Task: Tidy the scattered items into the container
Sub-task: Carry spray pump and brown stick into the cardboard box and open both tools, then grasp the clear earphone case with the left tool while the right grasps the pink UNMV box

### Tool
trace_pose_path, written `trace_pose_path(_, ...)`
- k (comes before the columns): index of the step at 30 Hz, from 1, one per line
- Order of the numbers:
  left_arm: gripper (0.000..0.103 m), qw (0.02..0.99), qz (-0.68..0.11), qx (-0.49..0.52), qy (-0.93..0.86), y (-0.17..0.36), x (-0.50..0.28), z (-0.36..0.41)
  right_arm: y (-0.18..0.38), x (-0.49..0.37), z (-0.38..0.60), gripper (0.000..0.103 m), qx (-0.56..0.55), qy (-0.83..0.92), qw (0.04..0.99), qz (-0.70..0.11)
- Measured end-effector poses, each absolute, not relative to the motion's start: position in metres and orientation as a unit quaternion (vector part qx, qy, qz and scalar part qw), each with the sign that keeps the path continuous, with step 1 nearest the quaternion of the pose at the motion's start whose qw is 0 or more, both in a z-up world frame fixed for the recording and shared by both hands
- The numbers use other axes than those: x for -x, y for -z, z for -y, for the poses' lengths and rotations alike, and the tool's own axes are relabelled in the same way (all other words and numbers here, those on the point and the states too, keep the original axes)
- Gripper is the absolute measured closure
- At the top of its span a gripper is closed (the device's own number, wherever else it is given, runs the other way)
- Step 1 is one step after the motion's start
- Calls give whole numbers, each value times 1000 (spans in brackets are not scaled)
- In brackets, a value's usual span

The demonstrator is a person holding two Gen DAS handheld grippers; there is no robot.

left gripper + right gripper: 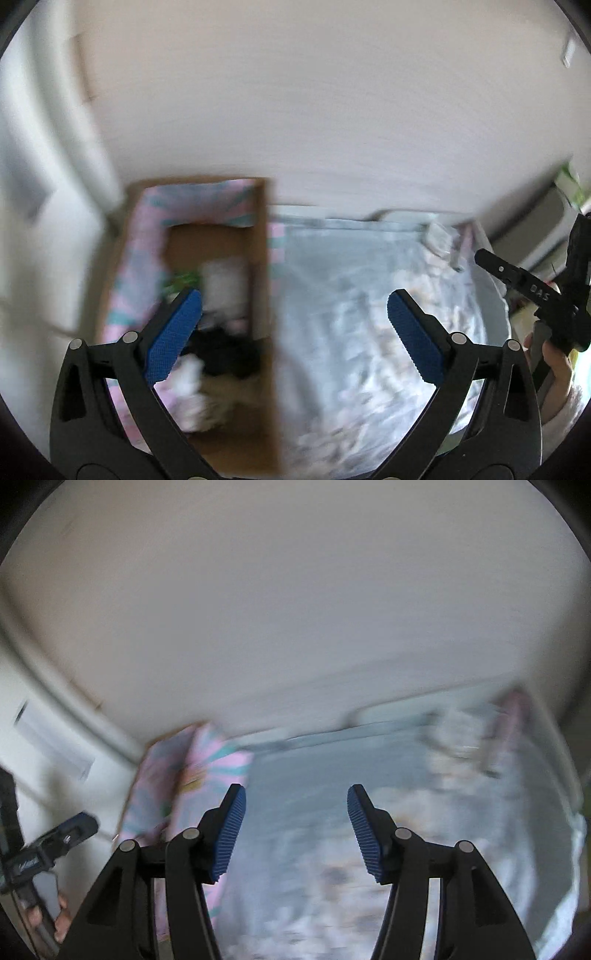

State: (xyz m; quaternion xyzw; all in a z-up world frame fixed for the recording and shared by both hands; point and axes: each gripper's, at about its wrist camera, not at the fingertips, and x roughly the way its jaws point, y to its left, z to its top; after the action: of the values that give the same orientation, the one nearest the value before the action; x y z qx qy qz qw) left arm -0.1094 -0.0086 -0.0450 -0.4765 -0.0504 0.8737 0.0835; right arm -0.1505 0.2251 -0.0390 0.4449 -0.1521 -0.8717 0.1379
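Inside cardboard box [258, 258] — blurred white, black, green items; left gripper [293, 332], right gripper [295, 830] gape empty.

Both wrist views angled steeply down along blue fingers [173, 332], left over cardboard box [262, 258], right over pale cloth [295, 805], sharing box, cloth, wall [295, 92]

- Pale blue cloth [369, 295] with a faded light print, spread over the surface, blurred in both views.
- Plain off-white wall [295, 92] rising behind it.
- White trim or frame [48, 122] at the left, beside the wall.
- Green-and-white object [569, 184] at the far right edge, too blurred to identify.
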Motion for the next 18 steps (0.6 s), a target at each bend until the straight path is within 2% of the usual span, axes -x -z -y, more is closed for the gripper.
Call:
trace_pose_path(4, 2, 134, 38, 494, -858, 58, 133, -66, 46, 149, -272, 50, -440, 881, 64, 162)
trace_pose_path(10, 2, 177, 22, 517, -837, 83, 164, -143, 64, 147, -315, 50, -444, 880, 32, 167)
trace_pose_path(18, 2, 199, 2, 550, -811, 131, 210, -222, 107, 161, -344, 50, -456, 882, -4, 120)
